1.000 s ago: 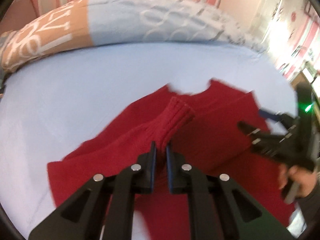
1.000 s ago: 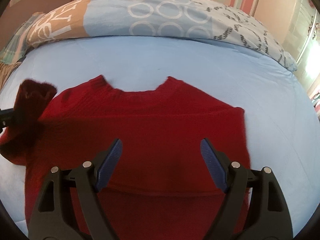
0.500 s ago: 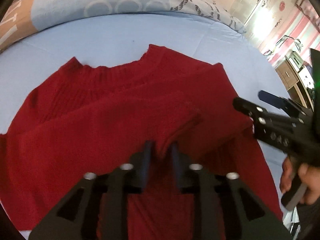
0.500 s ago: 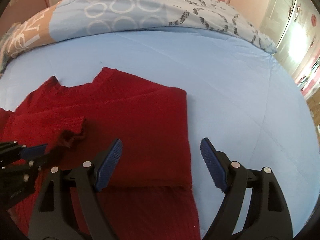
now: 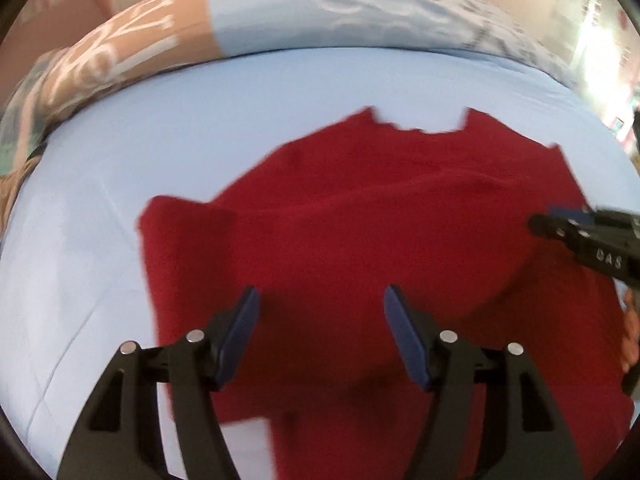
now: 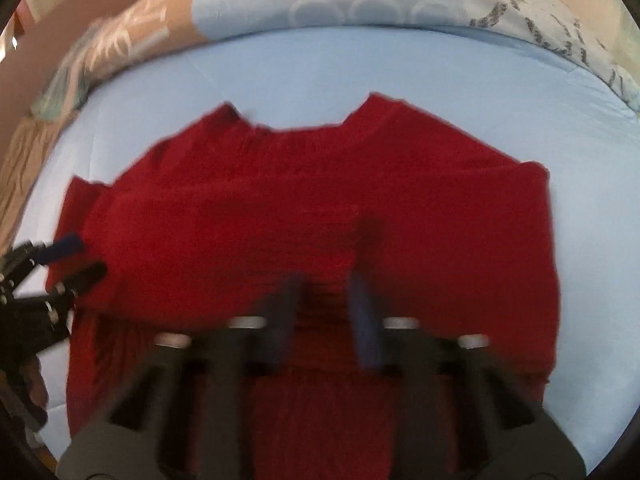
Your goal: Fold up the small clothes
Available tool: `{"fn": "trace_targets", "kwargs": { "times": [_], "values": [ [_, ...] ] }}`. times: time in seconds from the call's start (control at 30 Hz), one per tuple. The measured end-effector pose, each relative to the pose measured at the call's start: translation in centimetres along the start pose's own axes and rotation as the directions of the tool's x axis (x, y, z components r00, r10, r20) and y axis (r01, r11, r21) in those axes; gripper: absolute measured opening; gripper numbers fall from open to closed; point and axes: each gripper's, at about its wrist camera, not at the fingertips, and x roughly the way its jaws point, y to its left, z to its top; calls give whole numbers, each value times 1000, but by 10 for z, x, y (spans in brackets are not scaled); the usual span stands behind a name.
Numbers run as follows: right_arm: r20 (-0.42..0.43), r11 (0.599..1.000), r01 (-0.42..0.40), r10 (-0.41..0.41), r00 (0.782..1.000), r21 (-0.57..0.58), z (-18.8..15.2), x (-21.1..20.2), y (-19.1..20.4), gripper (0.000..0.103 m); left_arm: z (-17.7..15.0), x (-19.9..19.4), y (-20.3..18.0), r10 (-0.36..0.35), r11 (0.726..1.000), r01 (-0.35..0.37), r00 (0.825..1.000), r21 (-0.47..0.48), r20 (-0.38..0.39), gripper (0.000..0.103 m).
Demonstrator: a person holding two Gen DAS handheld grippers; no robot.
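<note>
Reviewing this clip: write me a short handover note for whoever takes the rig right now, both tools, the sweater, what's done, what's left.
Left tool: jaws opening, nothing between the pads, hanging over the sweater's left part.
Right tool: jaws closing over the middle of the sweater; blur hides whether the pads pinch the knit yet.
Red knit sweater: flat on the light blue bedsheet, neckline toward the patterned duvet at the far end.
Done: both sleeves lie folded in across the body.
Left: probably fold the body over, hem to neckline, then smooth it.
</note>
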Motion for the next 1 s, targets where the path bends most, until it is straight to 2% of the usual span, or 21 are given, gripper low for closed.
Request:
{"fn": "trace_targets", "kwargs": {
  "times": [0.03, 0.1, 0.13, 0.2, 0.3, 0.37, 0.57, 0.7, 0.77, 0.8, 0.83, 0.87, 0.9, 0.93, 1.0],
  "values": [
    [27, 1000, 11, -10, 1000, -15, 2, -5, 2, 6, 2, 0, 5, 5, 1000, -5, 1000, -17, 4, 66],
    [72, 999, 22, -19, 997, -43, 4, -16, 5, 6, 0, -8, 14, 13, 999, -13, 1000, -31, 17, 66],
    [110, 996, 55, -47, 993, -75, 5, -24, 7, 6, 4, -9, 15, 25, 999, -24, 999, -33, 27, 66],
    [222, 975, 183, -153, 963, -124, 7, -44, 6, 6, 11, -10, 15, 32, 999, -30, 999, -31, 41, 66],
    [312, 961, 273, -248, 917, -41, 8, -62, -21, 6, 21, -7, 11, 25, 999, -24, 998, -28, 50, 66],
    [301, 951, 308, -298, 906, 16, 3, -61, -45, 6, 25, -3, 4, 20, 1000, -19, 999, -25, 50, 66],
    [140, 946, 318, -325, 936, 68, -23, -31, -85, 6, 28, 14, -7, 18, 1000, -18, 999, -8, 28, 66],
    [61, 951, 296, -302, 951, 91, -37, -17, -94, 7, 25, 30, -9, 22, 1000, -22, 1000, 10, -4, 66],
    [86, 951, 297, -305, 949, 88, -29, -28, -87, 16, 27, 26, -9, 21, 1000, -21, 1000, 9, -2, 66],
    [121, 949, 300, -310, 943, 93, -25, -37, -83, 37, 29, 24, -10, 14, 1000, -14, 1000, 6, 0, 66],
    [189, 946, 311, -324, 927, 95, -21, -49, -75, 61, 30, 22, -10, 6, 1000, -6, 1000, 2, 1, 66],
    [233, 946, 310, -323, 918, 90, -20, -58, -69, 68, 31, 22, -12, -1, 1000, 1, 1000, -4, -3, 66],
    [261, 950, 304, -312, 914, 72, -17, -59, -62, 72, 32, 23, -13, -4, 1000, 4, 1000, -6, -8, 66],
    [255, 955, 295, -295, 921, 39, -11, -54, -54, 72, 32, 25, -15, 0, 1000, 0, 1000, -4, -16, 66],
    [177, 966, 256, -246, 953, -34, -1, -26, -41, 69, 32, 30, -18, 16, 1000, -15, 1000, 5, -24, 66]
  ]
}}
